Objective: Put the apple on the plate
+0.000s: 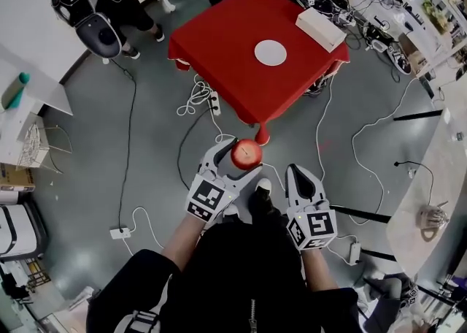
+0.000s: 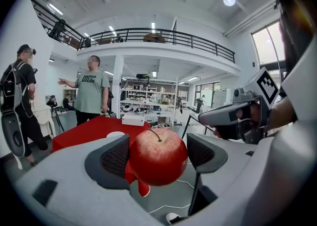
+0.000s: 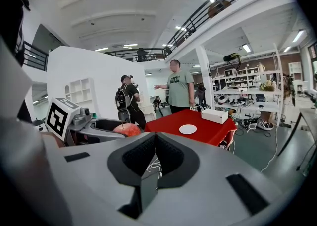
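Observation:
A red apple (image 1: 246,153) with a short stem is held over the grey floor, short of the table, with my left gripper (image 1: 236,161) shut on it. In the left gripper view the apple (image 2: 157,155) fills the gap between the two dark pads. The white plate (image 1: 270,52) lies bare on the red table (image 1: 233,47), farther ahead. My right gripper (image 1: 298,173) hangs beside the left one, jaws shut with nothing in them. The right gripper view shows its pads (image 3: 168,153) pressed together, with the apple (image 3: 128,130) at left and the plate (image 3: 187,129) beyond.
A white box (image 1: 320,28) sits on the table's far right corner. Cables and a power strip (image 1: 214,102) trail over the floor near the table. A person in a green shirt (image 2: 91,93) stands behind the table, and another with a black backpack (image 2: 17,111) stands at left.

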A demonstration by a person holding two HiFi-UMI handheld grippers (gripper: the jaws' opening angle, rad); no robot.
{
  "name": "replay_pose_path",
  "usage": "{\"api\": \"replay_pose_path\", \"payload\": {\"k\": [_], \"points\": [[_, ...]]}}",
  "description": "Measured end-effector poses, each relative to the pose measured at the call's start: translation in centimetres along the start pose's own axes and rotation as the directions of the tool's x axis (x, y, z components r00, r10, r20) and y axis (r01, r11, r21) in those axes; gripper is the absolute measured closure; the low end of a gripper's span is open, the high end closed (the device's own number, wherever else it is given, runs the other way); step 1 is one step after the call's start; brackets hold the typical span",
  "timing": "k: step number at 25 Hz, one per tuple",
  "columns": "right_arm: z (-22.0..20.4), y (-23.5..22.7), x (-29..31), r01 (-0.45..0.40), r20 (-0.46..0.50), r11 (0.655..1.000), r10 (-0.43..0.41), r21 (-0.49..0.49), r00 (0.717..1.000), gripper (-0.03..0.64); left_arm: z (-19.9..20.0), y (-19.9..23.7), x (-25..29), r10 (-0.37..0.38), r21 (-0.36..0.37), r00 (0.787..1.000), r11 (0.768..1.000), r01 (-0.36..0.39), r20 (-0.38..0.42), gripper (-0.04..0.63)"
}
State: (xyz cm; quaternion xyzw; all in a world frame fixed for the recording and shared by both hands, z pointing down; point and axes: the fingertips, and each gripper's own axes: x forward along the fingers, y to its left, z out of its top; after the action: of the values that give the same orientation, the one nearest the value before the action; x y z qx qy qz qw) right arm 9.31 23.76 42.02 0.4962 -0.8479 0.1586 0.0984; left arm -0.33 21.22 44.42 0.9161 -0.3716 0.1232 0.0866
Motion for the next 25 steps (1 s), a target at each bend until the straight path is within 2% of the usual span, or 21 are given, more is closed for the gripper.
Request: {"api": "replay_pose_path", "payload": {"k": [8,16,25], "points": [[2.0,-5.0,4.1,-0.081,-0.020,0.997,0.081,0.008,0.996,0.606,1.7,2.2,5.6,0.057,-0.010,0.998,0.998,-0.058,-0.025,0.232],[2.8,-8.2,6.1,-0.147,-0.035,0.989,0.148,0.017,0.988,0.606,2.3,3.1,8.5,0.128,-0.034,0.991,0.991,-0.129,-0.046,0.232],[3.4,-9.3,10.0,-0.181,-0.066,0.983,0.182,0.020,0.981,0.606,2.3,6.5,10.8,0.148,-0.057,0.987,0.987,-0.151,-0.058,0.232]]}}
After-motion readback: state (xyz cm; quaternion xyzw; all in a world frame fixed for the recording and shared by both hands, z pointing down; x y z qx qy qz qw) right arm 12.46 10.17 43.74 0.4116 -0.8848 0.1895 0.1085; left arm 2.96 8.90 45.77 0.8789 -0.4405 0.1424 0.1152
